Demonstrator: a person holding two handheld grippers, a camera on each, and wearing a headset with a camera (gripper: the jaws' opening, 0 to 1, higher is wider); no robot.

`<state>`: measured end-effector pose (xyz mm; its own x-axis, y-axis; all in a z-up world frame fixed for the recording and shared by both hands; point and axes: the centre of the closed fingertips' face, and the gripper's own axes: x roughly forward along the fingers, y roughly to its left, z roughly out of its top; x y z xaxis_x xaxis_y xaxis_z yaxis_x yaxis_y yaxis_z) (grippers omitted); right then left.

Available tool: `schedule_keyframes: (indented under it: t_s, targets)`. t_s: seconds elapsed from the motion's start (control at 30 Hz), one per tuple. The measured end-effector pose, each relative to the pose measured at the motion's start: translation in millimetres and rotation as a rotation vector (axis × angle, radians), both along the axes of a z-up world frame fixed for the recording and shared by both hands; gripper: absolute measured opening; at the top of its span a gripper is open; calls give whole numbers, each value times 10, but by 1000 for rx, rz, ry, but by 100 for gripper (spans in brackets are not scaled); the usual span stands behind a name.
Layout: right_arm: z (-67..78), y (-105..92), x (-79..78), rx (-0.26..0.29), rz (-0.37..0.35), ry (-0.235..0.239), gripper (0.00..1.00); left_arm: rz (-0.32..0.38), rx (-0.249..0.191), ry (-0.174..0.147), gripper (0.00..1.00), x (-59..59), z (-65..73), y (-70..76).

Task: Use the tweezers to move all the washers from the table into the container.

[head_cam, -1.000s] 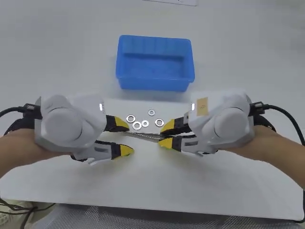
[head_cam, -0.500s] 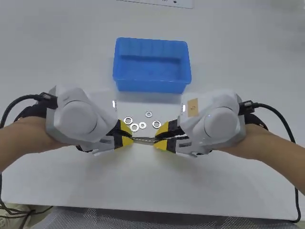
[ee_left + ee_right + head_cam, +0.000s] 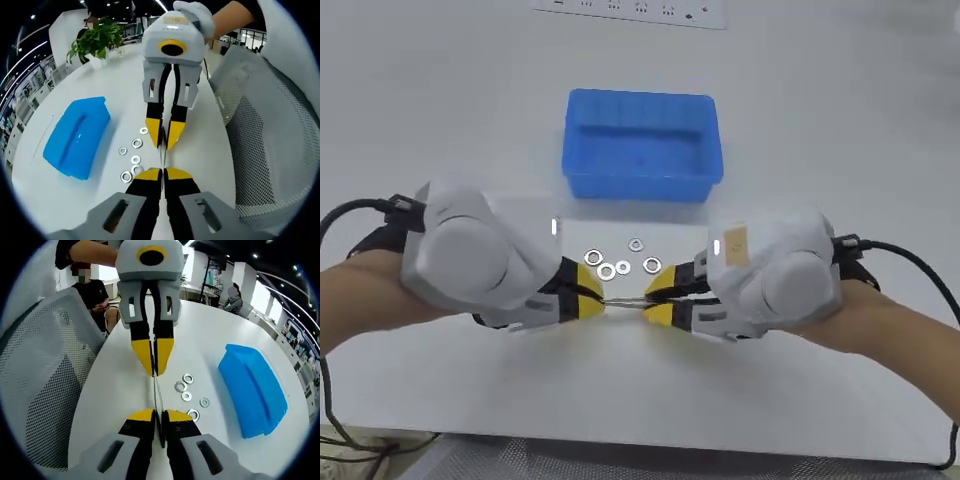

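While left tongs and right tongs pinch its ends, tweezers running left-to-right

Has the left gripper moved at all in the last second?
Yes. The left gripper has edged right, toward the washers, and its open jaws have shut on the tweezers.

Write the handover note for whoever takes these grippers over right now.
Left gripper: shut on one end of the tweezers.
Right gripper: shut on the other end.
Washers: five on the table, just past the jaws, short of the container.
Done: nothing yet; the container looks empty.
Left: all five washers, probably once one gripper holds the tweezers alone.
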<state>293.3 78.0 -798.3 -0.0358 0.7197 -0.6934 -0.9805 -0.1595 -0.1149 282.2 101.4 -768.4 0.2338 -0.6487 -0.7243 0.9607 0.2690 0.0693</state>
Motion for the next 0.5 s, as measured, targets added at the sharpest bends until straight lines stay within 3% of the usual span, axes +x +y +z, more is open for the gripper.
schedule_keyframes:
  t_s: [0.17, 0.3, 0.5]
  targets:
    - [82, -36, 12, 66, -6, -46, 8, -30, -14, -40, 5, -8, 181, -119]
    - [130, -79, 10, 86, -3, -71, 8, -78, -15, -87, 5, -3, 319, -256]
    - [215, -212, 29, 120, -7, -78, 8, -124, -85, -127, 5, 36, 505, -578]
